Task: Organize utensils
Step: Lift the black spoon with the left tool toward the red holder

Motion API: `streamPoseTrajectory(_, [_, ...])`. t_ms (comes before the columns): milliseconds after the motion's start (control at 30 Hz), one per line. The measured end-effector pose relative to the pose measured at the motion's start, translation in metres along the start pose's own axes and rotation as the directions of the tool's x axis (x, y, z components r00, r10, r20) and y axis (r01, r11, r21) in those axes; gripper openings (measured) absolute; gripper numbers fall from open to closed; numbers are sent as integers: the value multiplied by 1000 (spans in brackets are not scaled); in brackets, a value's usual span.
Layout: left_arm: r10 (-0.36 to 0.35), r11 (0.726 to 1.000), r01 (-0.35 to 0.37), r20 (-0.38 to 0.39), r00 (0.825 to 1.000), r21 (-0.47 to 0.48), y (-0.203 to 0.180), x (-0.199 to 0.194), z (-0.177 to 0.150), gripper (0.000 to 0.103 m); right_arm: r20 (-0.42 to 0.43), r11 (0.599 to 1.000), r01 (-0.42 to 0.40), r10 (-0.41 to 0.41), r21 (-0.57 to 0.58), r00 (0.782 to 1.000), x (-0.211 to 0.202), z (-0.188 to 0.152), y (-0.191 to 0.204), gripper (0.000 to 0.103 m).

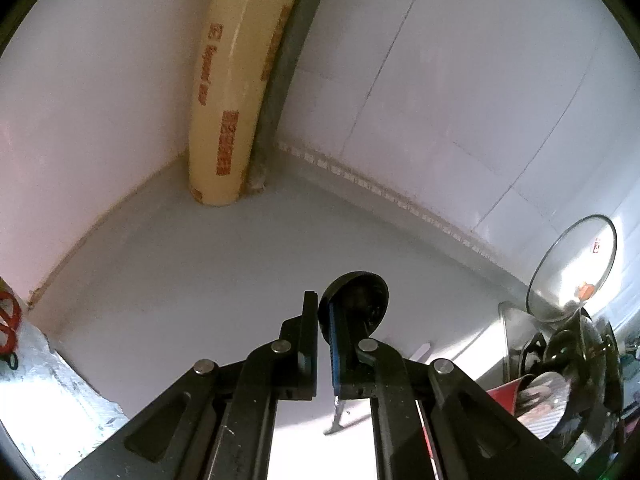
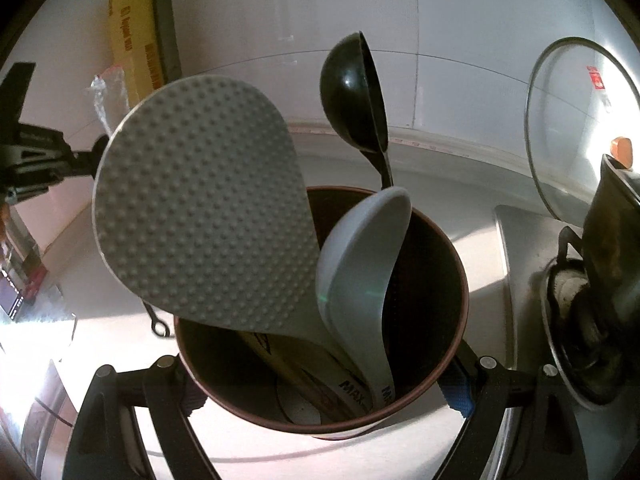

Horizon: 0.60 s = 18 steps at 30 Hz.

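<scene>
Left wrist camera looks down over a counter corner (image 1: 168, 272). Right wrist camera sits close above a utensil cup (image 2: 448, 240). Both seemingly share the glass lid (image 1: 572, 268).

The pale counter (image 1: 200, 264) met the walls at its back corner, where a cream printed box (image 1: 230, 92) stood on end. A steel stove top (image 2: 516, 248) lay toward its right edge. A dark utensil cup (image 2: 432, 352) stood near the front edge.
</scene>
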<state>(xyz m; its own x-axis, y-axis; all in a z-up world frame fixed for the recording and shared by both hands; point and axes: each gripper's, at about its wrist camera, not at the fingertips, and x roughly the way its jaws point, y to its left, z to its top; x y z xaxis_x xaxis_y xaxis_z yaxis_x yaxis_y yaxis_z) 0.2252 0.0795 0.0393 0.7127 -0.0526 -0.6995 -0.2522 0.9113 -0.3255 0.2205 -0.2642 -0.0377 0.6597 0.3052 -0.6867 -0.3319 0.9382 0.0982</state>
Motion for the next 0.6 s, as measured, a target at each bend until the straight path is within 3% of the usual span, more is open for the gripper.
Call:
streamPoseTrajectory(300, [-23, 1000, 21, 101, 995, 18, -8, -43, 9, 4, 2, 1000, -21, 21, -22, 1000, -3, -3, -16, 91])
streamPoseTrajectory(600, [-113, 991, 96, 209, 971, 88, -37, -88, 24, 4, 3, 999, -32, 32, -38, 999, -4, -3, -34, 91])
